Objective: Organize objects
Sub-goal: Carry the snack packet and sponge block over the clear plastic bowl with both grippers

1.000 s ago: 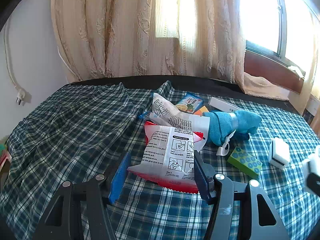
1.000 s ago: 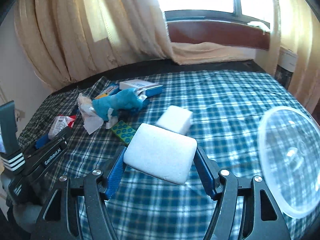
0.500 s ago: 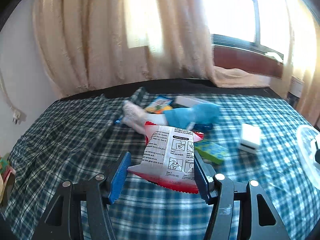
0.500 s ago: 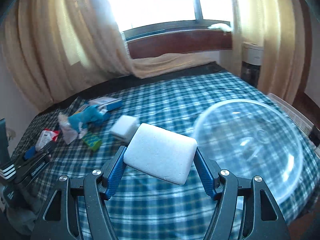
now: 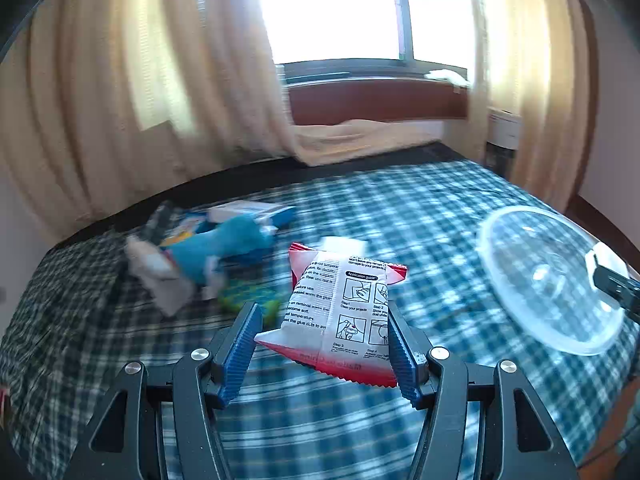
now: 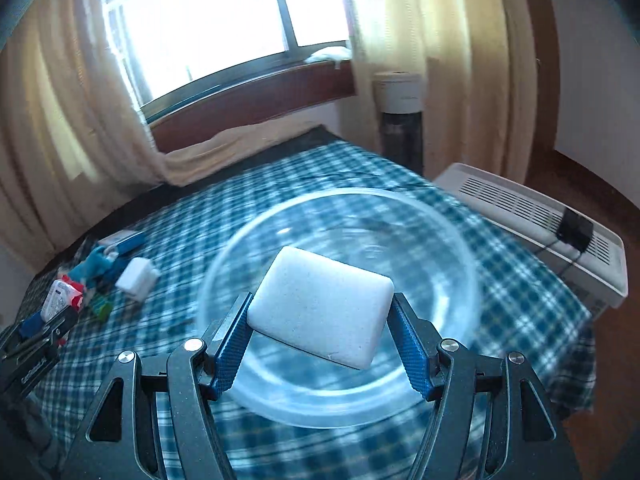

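Right gripper (image 6: 322,344) pinching white sponge (image 6: 320,306) over clear bowl (image 6: 460,240), left gripper (image 5: 320,344) pinching packet (image 5: 344,312)

A blue-and-white checked cloth (image 6: 500,280) is noted beneath a clear colourless bowl (image 6: 440,216). A white sponge (image 6: 320,308) and a red-edged white packet (image 5: 340,312) (black print) are recorded; gripper pads (image 6: 232,352) are blue.

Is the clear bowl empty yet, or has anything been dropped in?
Empty: only checked cloth shows through the clear bowl; the white sponge is held above it.

Beige curtains (image 6: 440,60), bright window (image 5: 332,8), white heater unit (image 6: 532,228) beside bed.
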Demonstrator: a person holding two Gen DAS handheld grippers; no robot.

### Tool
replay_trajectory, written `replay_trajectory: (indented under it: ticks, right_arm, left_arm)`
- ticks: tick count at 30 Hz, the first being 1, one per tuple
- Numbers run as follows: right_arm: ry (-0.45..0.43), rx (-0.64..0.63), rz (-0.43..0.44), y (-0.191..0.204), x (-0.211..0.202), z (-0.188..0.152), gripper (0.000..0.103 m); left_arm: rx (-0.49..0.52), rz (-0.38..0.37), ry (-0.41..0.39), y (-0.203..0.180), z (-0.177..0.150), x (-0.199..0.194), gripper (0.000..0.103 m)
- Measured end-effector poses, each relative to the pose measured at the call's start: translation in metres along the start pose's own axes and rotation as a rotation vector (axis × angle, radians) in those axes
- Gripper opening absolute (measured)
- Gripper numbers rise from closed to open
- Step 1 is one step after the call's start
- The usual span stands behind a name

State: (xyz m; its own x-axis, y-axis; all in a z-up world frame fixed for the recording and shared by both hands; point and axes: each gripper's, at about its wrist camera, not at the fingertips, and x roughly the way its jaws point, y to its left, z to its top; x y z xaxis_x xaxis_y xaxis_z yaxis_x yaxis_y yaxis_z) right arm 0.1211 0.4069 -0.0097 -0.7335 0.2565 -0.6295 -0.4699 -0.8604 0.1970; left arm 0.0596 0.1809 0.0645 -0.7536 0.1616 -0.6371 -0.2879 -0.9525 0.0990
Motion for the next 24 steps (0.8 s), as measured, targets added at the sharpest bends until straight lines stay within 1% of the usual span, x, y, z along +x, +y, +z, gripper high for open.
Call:
replay_trajectory:
  ticks: [7,15,24]
  right_arm:
    - [-0.001,0.024,-0.009,-0.025,0.006,0.003,0.068]
    - [-0.026,-0.007,-0.042,-0.033,0.009,0.008,0.068]
    - [-0.023,0.014,-0.045,-0.044,0.015,0.014,0.068]
  left_arm:
    - [0.055,-0.083,0.024,-0.044,0.010,0.005,0.064]
    - [0.115,-0.149,0.049,-0.088,0.018,0.015,0.064]
    - [0.188,-0.267,0.074,-0.131,0.025,0.023,0.064]
